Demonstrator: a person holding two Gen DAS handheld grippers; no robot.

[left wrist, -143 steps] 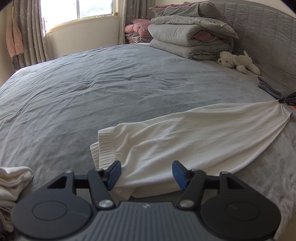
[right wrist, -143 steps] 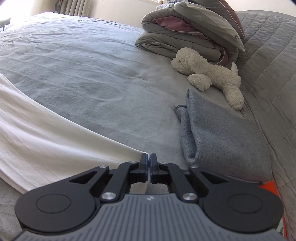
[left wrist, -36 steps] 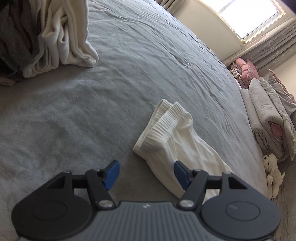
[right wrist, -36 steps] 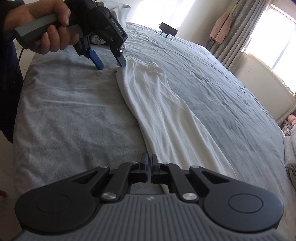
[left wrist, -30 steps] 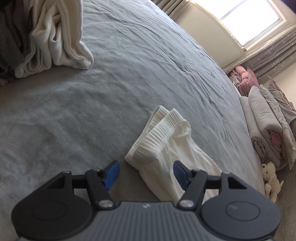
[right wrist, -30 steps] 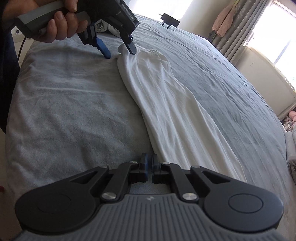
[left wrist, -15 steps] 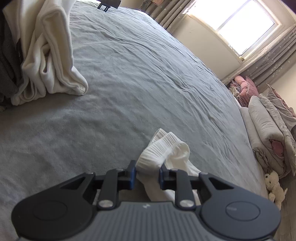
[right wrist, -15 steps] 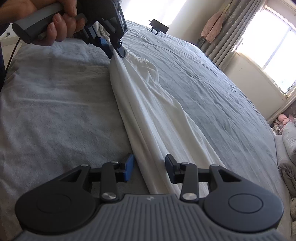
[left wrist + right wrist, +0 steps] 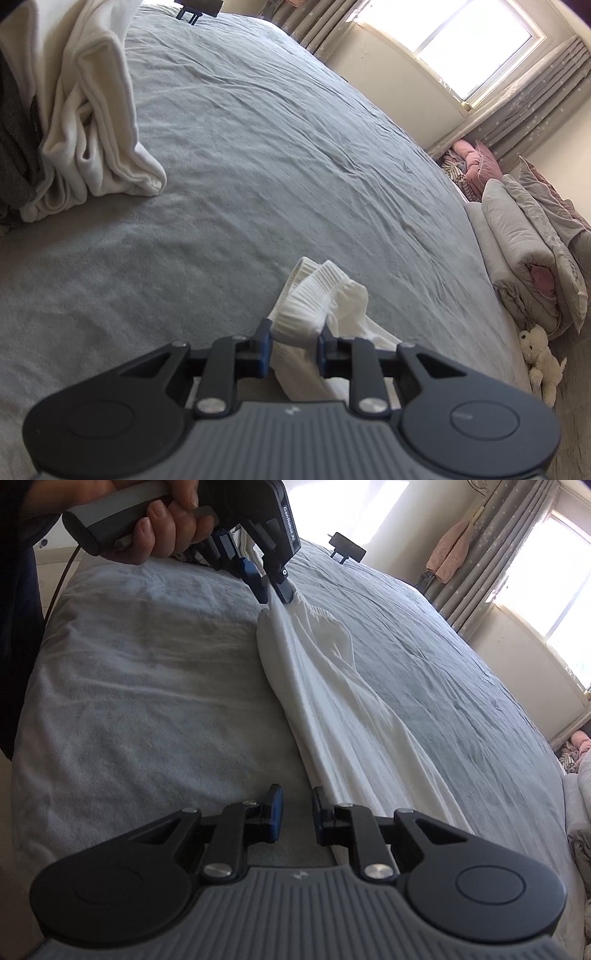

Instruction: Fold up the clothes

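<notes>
One white garment (image 9: pixel 332 686) lies stretched lengthwise across the grey bed (image 9: pixel 258 147). Two hand-held grippers work it: the left hand-held gripper (image 9: pixel 293 345) pinches the ribbed cuff end, raised off the bed, while the right hand-held gripper (image 9: pixel 295 814) has its fingers spread just beside the other end. One cream pile of clothes (image 9: pixel 92 110), one plush toy (image 9: pixel 541 354) and one stack of folded quilts (image 9: pixel 524 251) rest on the bed.

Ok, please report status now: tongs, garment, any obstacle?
Left tongs shut on white garment waistband. Right tongs open, empty beside it. No obstacle.
</notes>
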